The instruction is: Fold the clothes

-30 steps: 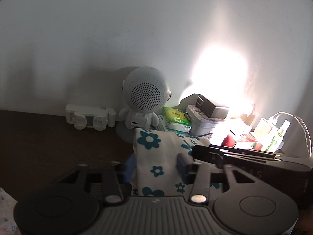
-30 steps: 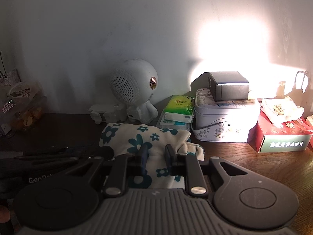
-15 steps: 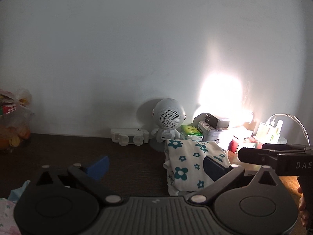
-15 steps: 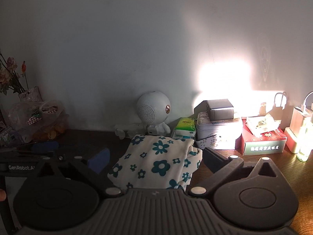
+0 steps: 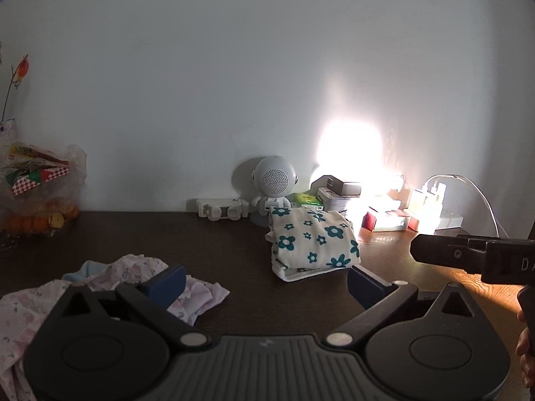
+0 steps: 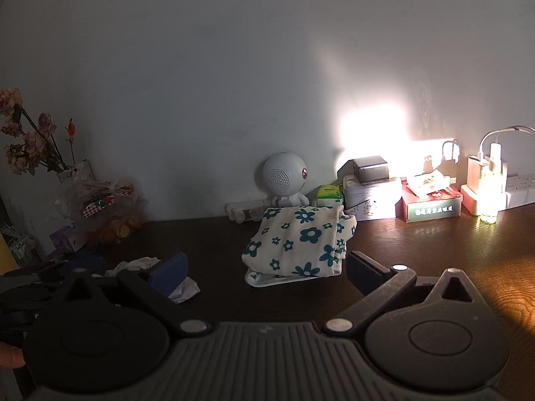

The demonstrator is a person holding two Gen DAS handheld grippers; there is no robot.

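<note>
On the dark table (image 5: 234, 244), the crumpled pink garment (image 5: 140, 274) is lying unfolded beneath the left gripper (image 5: 264, 279), whose jaws are standing apart and empty; the folded floral garment (image 6: 301, 244) is resting near the wall, released, ahead of the equally spread, empty right gripper (image 6: 265, 272).

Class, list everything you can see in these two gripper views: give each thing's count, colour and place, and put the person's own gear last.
folded garment: one, cream with teal flowers, table middle.
crumpled clothes: a heap, pale pink, table's left.
robot-shaped speaker: one, white, by the wall.
tin: one, white, right of the speaker.
tissue box: one, red and green, beside the tin.
bag of oranges: one, clear plastic, far left.
dried flowers: one bunch, far left.
table: one, dark wood.
left gripper: black, open, empty.
right gripper: black, open, empty.
</note>
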